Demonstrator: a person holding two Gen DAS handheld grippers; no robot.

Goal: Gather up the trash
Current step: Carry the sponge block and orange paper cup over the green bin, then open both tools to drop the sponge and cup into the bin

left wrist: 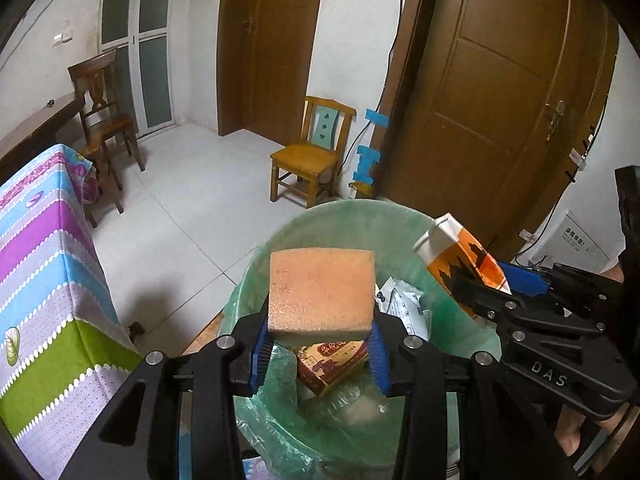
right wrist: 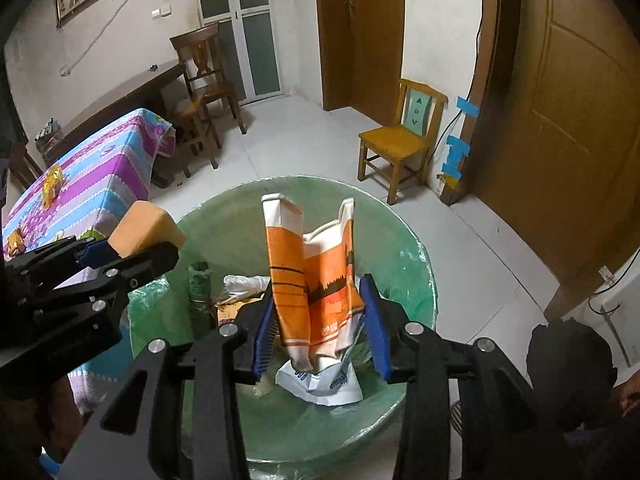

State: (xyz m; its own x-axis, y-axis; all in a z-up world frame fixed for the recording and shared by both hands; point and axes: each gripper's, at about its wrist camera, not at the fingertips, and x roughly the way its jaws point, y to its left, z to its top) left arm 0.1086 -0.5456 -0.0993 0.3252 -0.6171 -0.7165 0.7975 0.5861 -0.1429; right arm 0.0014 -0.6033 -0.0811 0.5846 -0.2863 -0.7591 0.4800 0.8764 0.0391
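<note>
My left gripper (left wrist: 320, 350) is shut on an orange sponge (left wrist: 322, 292) and holds it above the bin lined with a green bag (left wrist: 352, 220). The sponge also shows in the right wrist view (right wrist: 142, 230). My right gripper (right wrist: 320, 330) is shut on a crumpled orange-and-white paper bag (right wrist: 316, 280), also held over the bin (right wrist: 392, 232); the bag also shows in the left wrist view (left wrist: 460, 254). Inside the bin lie a brown box (left wrist: 332, 364), white wrappers (left wrist: 404, 304) and other trash.
A table with a striped colourful cloth (left wrist: 44, 280) stands left of the bin, with yellow snack wrappers (right wrist: 52, 184) on it. A small yellow chair (left wrist: 312, 152) stands by the wall, a dark chair (left wrist: 104, 108) and desk farther back. Brown doors (left wrist: 500, 92) stand behind.
</note>
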